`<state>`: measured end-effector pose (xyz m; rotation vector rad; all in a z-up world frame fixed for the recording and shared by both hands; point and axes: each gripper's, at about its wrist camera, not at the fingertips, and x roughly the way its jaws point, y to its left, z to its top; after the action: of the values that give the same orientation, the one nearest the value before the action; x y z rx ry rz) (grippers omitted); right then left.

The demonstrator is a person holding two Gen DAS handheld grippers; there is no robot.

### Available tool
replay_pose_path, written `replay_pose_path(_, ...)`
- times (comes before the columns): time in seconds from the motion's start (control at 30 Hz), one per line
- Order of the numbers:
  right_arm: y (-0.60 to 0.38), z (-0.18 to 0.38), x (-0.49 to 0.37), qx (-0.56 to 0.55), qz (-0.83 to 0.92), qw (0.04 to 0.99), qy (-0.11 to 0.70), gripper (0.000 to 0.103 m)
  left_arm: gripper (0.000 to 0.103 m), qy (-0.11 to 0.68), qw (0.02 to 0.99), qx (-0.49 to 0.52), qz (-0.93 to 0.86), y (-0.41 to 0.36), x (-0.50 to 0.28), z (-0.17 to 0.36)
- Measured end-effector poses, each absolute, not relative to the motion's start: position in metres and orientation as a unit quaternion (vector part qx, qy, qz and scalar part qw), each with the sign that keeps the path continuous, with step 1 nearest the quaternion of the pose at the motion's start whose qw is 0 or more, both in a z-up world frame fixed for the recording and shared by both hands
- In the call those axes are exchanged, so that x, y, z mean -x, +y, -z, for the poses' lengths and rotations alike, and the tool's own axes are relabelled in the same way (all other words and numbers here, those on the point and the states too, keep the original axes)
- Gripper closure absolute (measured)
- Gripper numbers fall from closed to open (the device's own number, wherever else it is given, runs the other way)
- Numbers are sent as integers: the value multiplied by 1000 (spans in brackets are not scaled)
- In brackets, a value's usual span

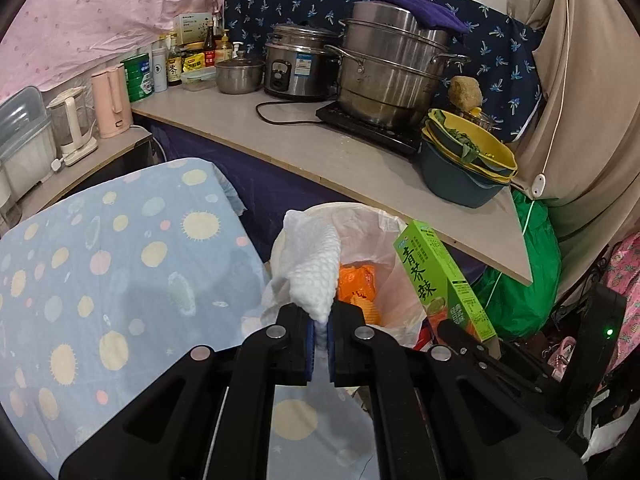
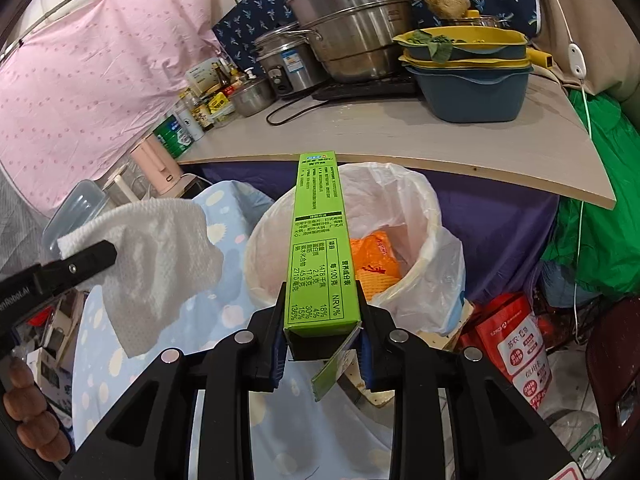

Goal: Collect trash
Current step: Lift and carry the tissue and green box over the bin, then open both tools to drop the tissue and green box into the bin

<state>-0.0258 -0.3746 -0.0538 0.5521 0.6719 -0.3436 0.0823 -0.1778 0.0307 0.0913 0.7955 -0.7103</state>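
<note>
While above bin rim (image 2: pixel 430 216), carton (image 2: pixel 318 240)

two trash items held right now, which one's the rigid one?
The green carton, clamped in the right hand-held gripper; it keeps straight box edges. The white paper towel in the left hand-held gripper is crumpled.

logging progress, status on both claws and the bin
Left claw shut on paper towel. Right claw shut on green box. Bin ahead, nothing in the way.

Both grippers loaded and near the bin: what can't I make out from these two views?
- Bin contents: both views, only an orange wrapper shows; green box and paper towel block the rest.
- Bin base: both views, hidden behind the grippers' bodies.
- Towel's pinched end: left wrist view, buried between the left gripper pads.
</note>
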Motion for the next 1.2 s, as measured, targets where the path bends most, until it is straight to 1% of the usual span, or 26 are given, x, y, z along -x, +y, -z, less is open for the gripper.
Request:
replay_pose_path(0.5,-407,73,-2,-278,178,879,344,76,99,412,837,-39,359,-240,-111,-13)
replay_pose_path(0.7,-417,75,-12,-282,187,879,338,72,98,418,833,-36,362,-255,-121,-5)
replay_pose_path(0.77,-420,75,-13,-282,187,879,337,72,96,419,832,-36,361,-258,-124,-2)
replay_pose_path(0.8,-420,75,-13,-282,189,879,335,71,85,424,830,-34,361,-258,-126,-1)
replay_pose_path(0.83,-420,74,-12,-282,190,880,332,69,63,429,828,-27,361,-257,-128,-1)
replay_pose_path(0.9,-420,70,-10,-281,190,883,325,64,40,425,836,-10,348,-251,-130,-2)
replay_pose_path(0.97,-419,66,-8,-278,193,885,321,61,38,414,845,-3,338,-244,-130,-6)
replay_pose_path(1.2,-416,59,-5,-277,189,888,314,59,38,412,853,-7,321,-238,-131,-10)
